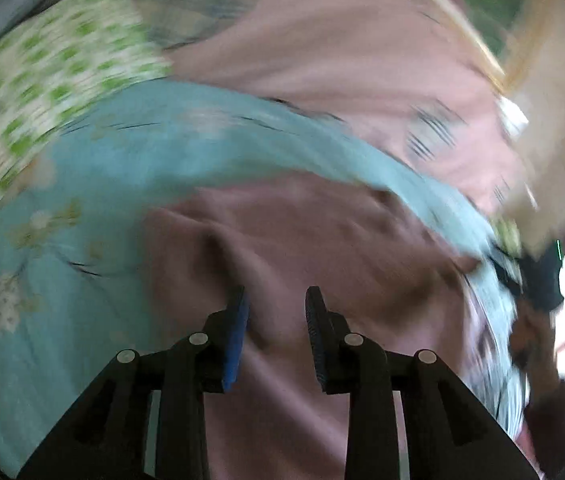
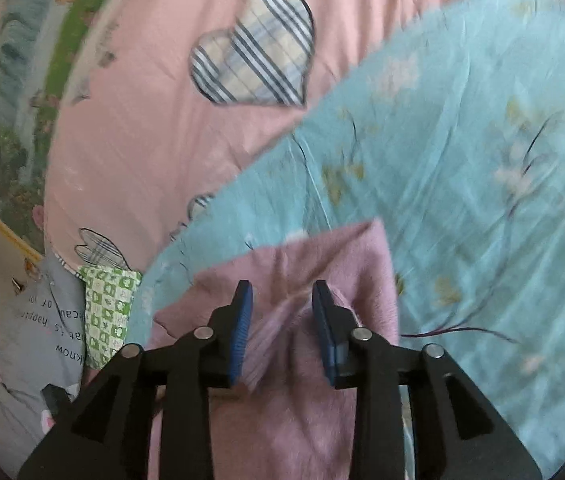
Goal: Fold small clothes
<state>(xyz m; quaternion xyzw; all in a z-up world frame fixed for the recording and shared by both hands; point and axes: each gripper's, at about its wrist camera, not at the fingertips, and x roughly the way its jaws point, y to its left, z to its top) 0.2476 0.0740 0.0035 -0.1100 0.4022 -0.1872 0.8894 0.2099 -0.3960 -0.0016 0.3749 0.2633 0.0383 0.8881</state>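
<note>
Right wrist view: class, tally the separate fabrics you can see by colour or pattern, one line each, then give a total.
Mauve garment: 1
Light blue floral sheet: 1
Pink quilt with plaid hearts: 1
Green-and-white patterned cloth: 1
Grey cloth with printed words: 1
Total: 5

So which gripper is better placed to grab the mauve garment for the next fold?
Probably the right gripper: a raised ridge of the mauve garment sits between its open jaws near a corner. The left gripper is open over flatter cloth, and its view is motion-blurred.
</note>
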